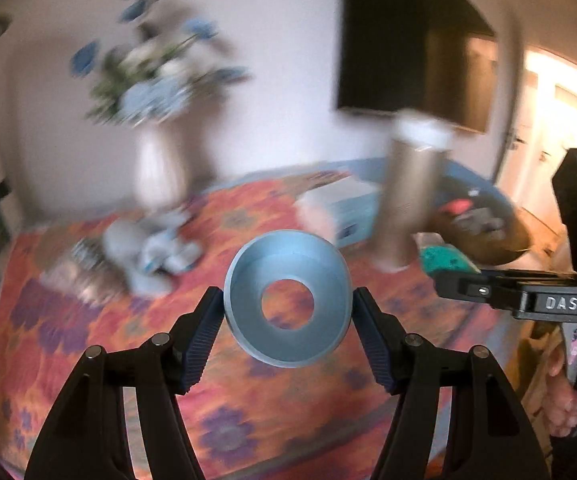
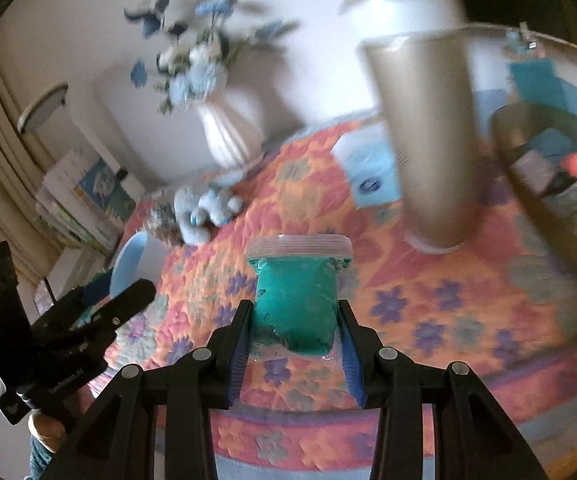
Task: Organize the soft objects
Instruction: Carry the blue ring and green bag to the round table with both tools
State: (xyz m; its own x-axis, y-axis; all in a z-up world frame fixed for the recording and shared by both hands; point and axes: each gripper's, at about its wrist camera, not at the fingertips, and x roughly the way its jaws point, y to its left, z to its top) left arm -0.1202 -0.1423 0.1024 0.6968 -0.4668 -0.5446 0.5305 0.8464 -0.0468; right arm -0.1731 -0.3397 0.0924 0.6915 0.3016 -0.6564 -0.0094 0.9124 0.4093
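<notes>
My left gripper (image 1: 288, 310) is shut on a pale blue ring-shaped cup with a round hole (image 1: 286, 302), held above the flowered quilt (image 1: 88, 332). My right gripper (image 2: 294, 316) is shut on a clear zip bag of teal dough (image 2: 296, 300), also lifted over the quilt (image 2: 428, 312). In the left wrist view the teal bag (image 1: 444, 260) and the right gripper's body (image 1: 528, 300) show at the right. A blue-and-white plush toy (image 1: 148, 252) (image 2: 204, 212) lies at the quilt's far left. The blue ring (image 2: 136, 264) shows at the left of the right wrist view.
A tall metallic cylinder with a white top (image 2: 428, 140) (image 1: 408, 192) stands mid-table. A white vase of blue flowers (image 1: 160, 168) (image 2: 228, 132) is behind the plush. A tissue box (image 2: 372, 176) and a dark basket holding several items (image 2: 560, 192) (image 1: 484, 228) are at the right.
</notes>
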